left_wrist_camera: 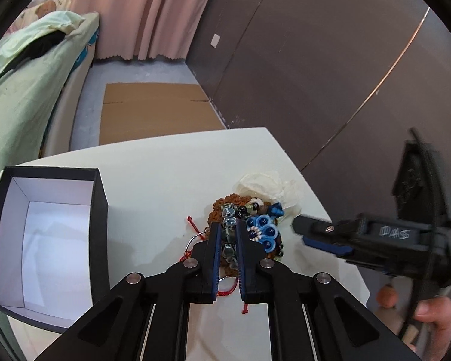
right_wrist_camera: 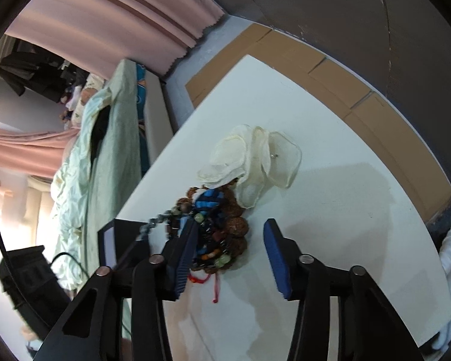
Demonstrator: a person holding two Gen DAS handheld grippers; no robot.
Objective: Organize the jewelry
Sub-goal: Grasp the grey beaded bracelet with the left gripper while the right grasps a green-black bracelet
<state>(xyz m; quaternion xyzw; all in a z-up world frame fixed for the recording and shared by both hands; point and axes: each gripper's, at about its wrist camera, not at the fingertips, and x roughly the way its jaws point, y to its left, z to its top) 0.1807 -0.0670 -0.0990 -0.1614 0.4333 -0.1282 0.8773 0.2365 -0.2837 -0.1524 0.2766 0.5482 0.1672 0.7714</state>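
Black jaws of the left gripper (left_wrist_camera: 228, 234) pinch a strand of clear blue glass beads (left_wrist_camera: 228, 228), its long axis running along the fingers, atop the jewelry pile (left_wrist_camera: 255, 228) mid-table. Left of it, near, stands the empty black box (left_wrist_camera: 102, 198). Rightward, the right gripper (right_wrist_camera: 230, 252) brackets the pile half-open, holding nothing; bare white table (right_wrist_camera: 345, 210) lies beyond.

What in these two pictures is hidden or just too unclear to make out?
- Left wrist view: the box's near corner, cut off by the picture's edge.
- Left wrist view: the right gripper, blurred, so its fingers' gap is unreadable.
- Both views: the jewelry pile's pieces are tangled; no count possible.
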